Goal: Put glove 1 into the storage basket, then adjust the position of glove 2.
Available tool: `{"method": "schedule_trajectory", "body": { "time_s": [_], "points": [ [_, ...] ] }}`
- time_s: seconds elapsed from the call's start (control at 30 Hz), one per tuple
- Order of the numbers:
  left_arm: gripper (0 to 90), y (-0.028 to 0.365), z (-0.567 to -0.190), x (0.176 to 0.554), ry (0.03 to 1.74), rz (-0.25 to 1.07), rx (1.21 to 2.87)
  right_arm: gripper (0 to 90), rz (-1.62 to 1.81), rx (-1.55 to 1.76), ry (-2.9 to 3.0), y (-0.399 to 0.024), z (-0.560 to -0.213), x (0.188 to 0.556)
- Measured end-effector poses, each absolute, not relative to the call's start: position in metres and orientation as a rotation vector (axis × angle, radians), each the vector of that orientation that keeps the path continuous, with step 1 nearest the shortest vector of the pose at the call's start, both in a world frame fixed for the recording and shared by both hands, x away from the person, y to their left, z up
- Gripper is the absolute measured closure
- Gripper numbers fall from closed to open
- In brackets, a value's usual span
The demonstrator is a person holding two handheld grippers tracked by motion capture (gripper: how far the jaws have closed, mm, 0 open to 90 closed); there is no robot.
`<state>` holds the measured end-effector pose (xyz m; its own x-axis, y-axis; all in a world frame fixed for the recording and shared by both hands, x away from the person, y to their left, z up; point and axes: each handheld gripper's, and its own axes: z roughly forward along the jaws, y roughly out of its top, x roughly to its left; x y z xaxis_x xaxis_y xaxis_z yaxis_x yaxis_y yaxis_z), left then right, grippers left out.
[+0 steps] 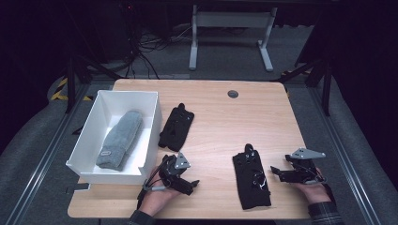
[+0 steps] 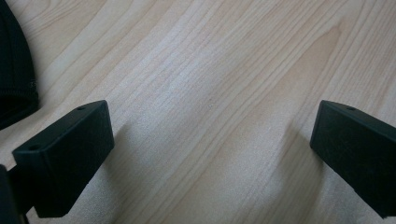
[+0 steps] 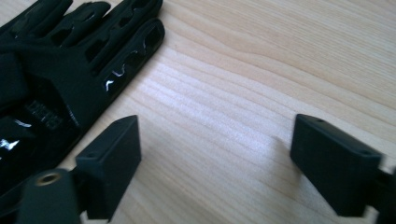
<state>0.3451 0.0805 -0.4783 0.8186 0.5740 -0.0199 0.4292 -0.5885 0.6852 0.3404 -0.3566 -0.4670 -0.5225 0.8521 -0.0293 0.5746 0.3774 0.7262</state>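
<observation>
A black glove (image 1: pixel 251 180) lies flat near the table's front edge, fingers pointing away from me. My right gripper (image 1: pixel 278 172) rests just to its right, jaws pointing at it and open. In the right gripper view the glove (image 3: pixel 60 60) lies left of the open gripper (image 3: pixel 217 144), with bare wood between the jaws. A second black glove (image 1: pixel 176 127) lies beside a white box (image 1: pixel 151 140). My left gripper (image 1: pixel 190 185) sits in front of that box. It is open (image 2: pixel 210 135) over bare wood, with a black glove edge (image 2: pixel 14 84) at the far left.
The white box holds a grey knitted piece (image 1: pixel 120 139) with a small label. The wooden table (image 1: pixel 225 117) has a round grommet (image 1: pixel 233 93) near its back edge. Beyond the table stand a desk frame (image 1: pixel 230 33) and loose cables on the floor.
</observation>
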Motion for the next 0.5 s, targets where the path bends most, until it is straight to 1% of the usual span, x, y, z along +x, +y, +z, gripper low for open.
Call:
{"method": "schedule_trajectory", "body": {
  "time_s": [0.1,0.2,0.33,0.37,0.43,0.5],
  "points": [
    [0.4,0.078,-0.476,0.346,0.754,0.258,2.301,14.6,0.960,1.230,2.233,-0.357,-0.468,0.340],
    [3.9,0.077,-0.474,0.348,0.789,0.263,2.297,14.6,0.962,1.229,2.234,-0.357,-0.469,0.340],
    [6.6,0.076,-0.469,0.353,0.838,0.229,2.277,14.5,0.961,1.231,2.233,-0.357,-0.469,0.340],
    [7.9,0.075,-0.466,0.355,0.849,0.233,2.271,14.5,0.961,1.232,2.232,-0.357,-0.469,0.340],
    [14.0,0.074,-0.462,0.358,0.864,0.237,2.254,14.5,0.961,1.234,2.232,-0.357,-0.469,0.340],
    [16.7,0.074,-0.460,0.360,0.885,0.247,2.244,14.5,0.961,1.233,2.232,-0.357,-0.469,0.340]
  ]
}}
